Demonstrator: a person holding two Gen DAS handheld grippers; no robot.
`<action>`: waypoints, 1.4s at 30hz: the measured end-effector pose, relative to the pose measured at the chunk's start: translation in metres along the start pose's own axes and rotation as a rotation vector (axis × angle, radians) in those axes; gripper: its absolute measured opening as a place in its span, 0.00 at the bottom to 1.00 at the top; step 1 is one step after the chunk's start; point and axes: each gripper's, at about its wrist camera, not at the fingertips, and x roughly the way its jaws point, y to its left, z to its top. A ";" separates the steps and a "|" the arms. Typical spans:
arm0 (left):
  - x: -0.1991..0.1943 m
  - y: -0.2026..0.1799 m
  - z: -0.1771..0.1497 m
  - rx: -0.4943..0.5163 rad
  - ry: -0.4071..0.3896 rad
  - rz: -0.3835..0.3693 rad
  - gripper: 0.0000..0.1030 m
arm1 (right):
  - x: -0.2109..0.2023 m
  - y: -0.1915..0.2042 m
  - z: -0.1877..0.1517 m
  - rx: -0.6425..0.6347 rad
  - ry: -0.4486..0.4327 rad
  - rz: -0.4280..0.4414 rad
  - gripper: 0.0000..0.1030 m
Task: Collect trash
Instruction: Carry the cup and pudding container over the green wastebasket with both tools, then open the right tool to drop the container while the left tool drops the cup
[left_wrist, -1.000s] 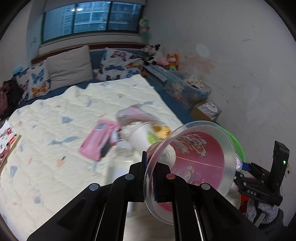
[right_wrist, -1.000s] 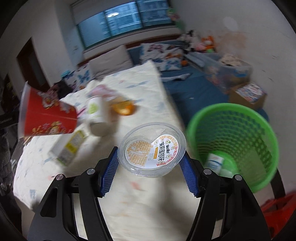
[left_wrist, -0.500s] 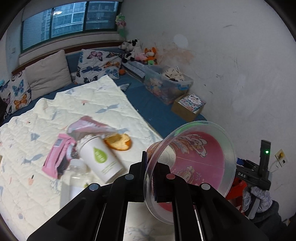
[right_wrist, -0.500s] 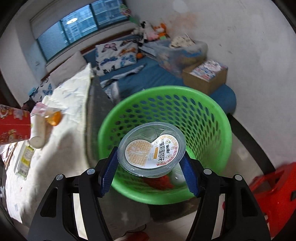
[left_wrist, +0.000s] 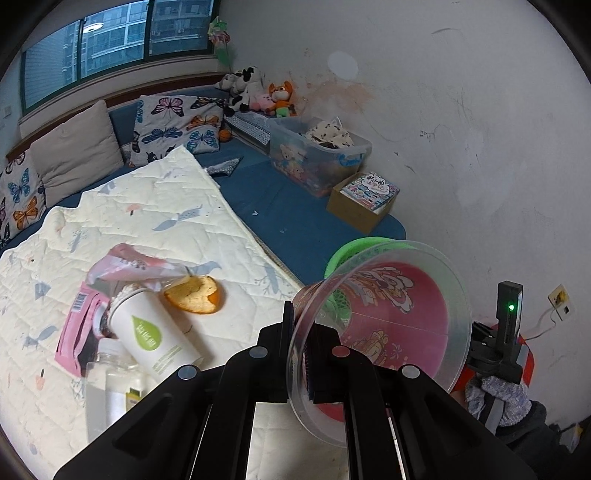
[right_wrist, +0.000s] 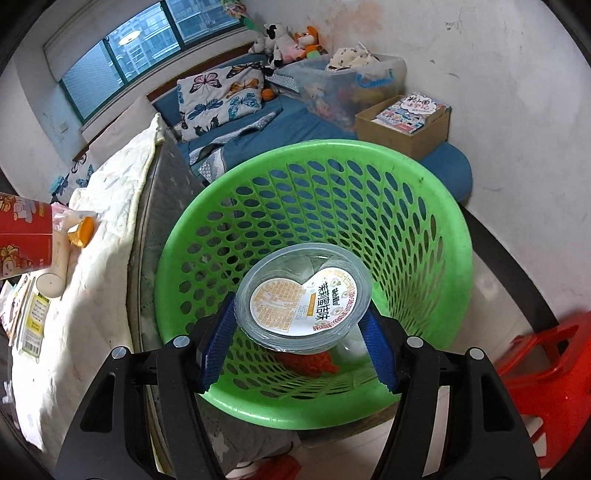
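My left gripper (left_wrist: 301, 354) is shut on the rim of a clear plastic cup with a red printed sleeve (left_wrist: 384, 325), held on its side above the bed edge; the cup also shows in the right wrist view (right_wrist: 22, 236). My right gripper (right_wrist: 301, 332) is shut on a clear round lid with an orange and white label (right_wrist: 303, 299), held over the mouth of the green plastic trash basket (right_wrist: 436, 229). The basket rim shows behind the cup in the left wrist view (left_wrist: 343, 251). Red and white trash lies in the basket bottom.
On the quilt (left_wrist: 155, 218) lie a white paper cup (left_wrist: 151, 336), an orange peel (left_wrist: 195, 295), a pink wrapper (left_wrist: 77, 328) and a clear bottle (left_wrist: 107, 391). A cardboard box (right_wrist: 406, 122) and storage bin (right_wrist: 351, 77) stand by the wall. A red stool (right_wrist: 546, 373) is at right.
My right gripper has carried the lid from over the bed to above the basket and lower into its mouth. My left gripper has swung right with the cup.
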 end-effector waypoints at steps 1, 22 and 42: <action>0.002 0.000 0.001 0.001 0.002 -0.002 0.05 | 0.000 0.000 0.000 0.002 0.003 0.008 0.63; 0.046 -0.041 0.008 0.034 0.081 -0.102 0.05 | -0.045 -0.013 -0.005 0.039 -0.079 0.001 0.71; 0.144 -0.113 0.000 0.145 0.260 -0.113 0.05 | -0.073 -0.054 -0.028 0.140 -0.110 -0.046 0.74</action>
